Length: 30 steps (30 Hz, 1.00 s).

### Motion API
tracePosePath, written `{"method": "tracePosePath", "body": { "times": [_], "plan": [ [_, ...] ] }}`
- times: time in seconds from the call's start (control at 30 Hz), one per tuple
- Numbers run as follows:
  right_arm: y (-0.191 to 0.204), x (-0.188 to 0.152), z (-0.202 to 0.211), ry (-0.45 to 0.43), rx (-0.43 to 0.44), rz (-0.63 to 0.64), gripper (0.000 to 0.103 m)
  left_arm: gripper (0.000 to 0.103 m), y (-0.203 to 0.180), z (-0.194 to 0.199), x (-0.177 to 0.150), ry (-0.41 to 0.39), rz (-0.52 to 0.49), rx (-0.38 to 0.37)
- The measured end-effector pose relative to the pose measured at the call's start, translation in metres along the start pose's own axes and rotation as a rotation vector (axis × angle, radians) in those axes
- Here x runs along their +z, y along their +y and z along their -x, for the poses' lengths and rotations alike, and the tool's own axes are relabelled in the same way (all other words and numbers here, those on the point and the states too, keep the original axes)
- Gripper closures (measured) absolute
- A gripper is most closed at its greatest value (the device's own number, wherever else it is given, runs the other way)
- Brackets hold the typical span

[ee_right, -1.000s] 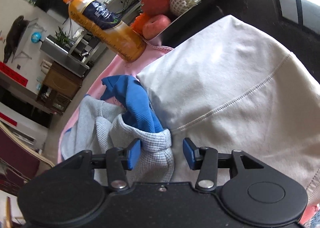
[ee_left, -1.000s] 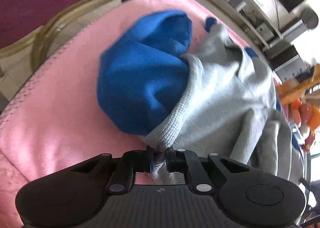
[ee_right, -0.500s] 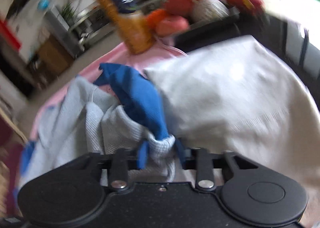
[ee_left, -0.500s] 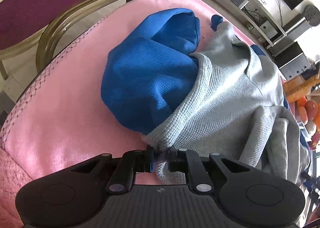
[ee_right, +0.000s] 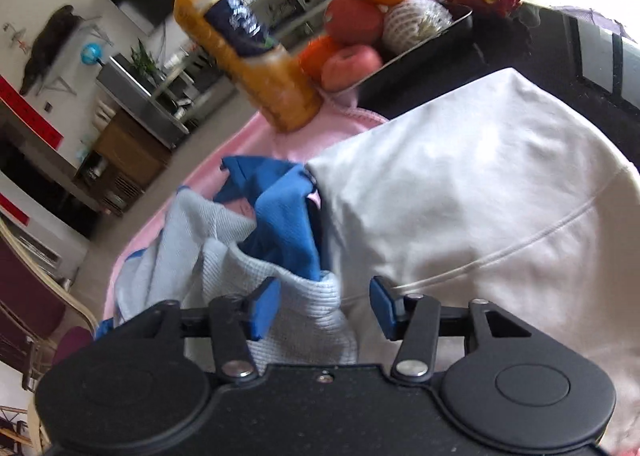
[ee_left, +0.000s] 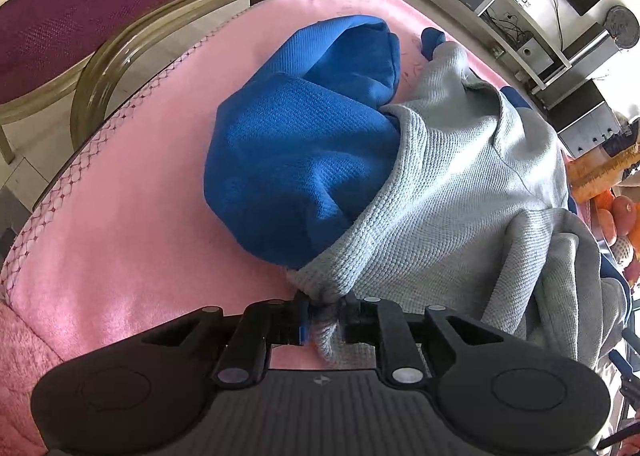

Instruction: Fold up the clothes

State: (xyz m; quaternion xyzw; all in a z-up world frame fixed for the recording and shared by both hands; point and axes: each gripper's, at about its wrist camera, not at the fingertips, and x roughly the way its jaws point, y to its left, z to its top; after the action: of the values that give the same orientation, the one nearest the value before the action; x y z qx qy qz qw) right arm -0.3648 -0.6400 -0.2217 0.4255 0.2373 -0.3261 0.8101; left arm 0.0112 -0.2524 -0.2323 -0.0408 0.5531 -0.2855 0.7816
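- Left gripper (ee_left: 323, 314) clamped on the grey-and-blue hoodie's (ee_left: 460, 191) hem, garment heaped on the pink surface (ee_left: 132, 240).
- Right gripper (ee_right: 325, 306) jaws apart around a grey cuff.
- One white garment (ee_right: 480, 191) crowds alongside; one juice bottle (ee_right: 248, 51), one fruit tray (ee_right: 420, 51) behind.

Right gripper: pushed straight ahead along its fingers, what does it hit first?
The right gripper is open, with the grey waffle-knit cuff already between its fingers. Straight on, it likely meets that cuff's blue lining first; depth unclear.
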Motion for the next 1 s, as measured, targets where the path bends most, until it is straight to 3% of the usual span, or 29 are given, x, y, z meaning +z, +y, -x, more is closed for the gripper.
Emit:
{"method": "tracePosePath", "body": {
  "times": [0.3,0.37,0.4,0.5,0.6,0.73,0.77,0.83,0.87,0.93,1.0],
  "plan": [
    [0.041,-0.010,-0.035,0.051,-0.079,0.360,0.059,0.084,-0.005,0.000,-0.001,-0.009,-0.038,0.021],
    [0.049,-0.013,-0.040,0.055,-0.107,0.407,0.069,0.084,-0.005,0.000,-0.001,-0.008,-0.040,0.021],
    [0.053,-0.013,-0.040,0.041,-0.122,0.421,0.082,0.084,-0.005,0.000,-0.001,-0.007,-0.039,0.020],
    [0.059,-0.010,-0.016,-0.061,-0.110,0.351,0.087,0.084,-0.003,-0.001,0.001,0.001,-0.029,0.010],
    [0.060,-0.013,0.019,-0.155,-0.186,0.227,0.087,0.084,-0.001,-0.002,0.001,0.013,-0.026,-0.004],
    [0.057,-0.026,0.017,-0.085,-0.345,0.145,0.087,0.084,-0.005,-0.003,0.001,0.015,-0.053,0.006],
    [0.059,-0.029,0.009,-0.063,-0.363,0.178,0.086,0.084,-0.006,-0.003,0.001,0.014,-0.057,0.008],
    [0.061,-0.030,0.000,-0.040,-0.342,0.233,0.074,0.084,-0.005,-0.003,0.001,0.015,-0.055,0.008],
    [0.059,-0.029,0.001,-0.041,-0.308,0.240,0.070,0.084,-0.005,-0.003,0.001,0.015,-0.051,0.006],
    [0.050,-0.024,0.014,-0.070,-0.203,0.202,0.050,0.084,-0.005,-0.003,0.002,0.016,-0.046,0.005],
    [0.034,-0.020,0.025,-0.077,-0.127,0.124,0.047,0.084,-0.006,-0.004,0.003,0.015,-0.048,0.006]
  ]
}}
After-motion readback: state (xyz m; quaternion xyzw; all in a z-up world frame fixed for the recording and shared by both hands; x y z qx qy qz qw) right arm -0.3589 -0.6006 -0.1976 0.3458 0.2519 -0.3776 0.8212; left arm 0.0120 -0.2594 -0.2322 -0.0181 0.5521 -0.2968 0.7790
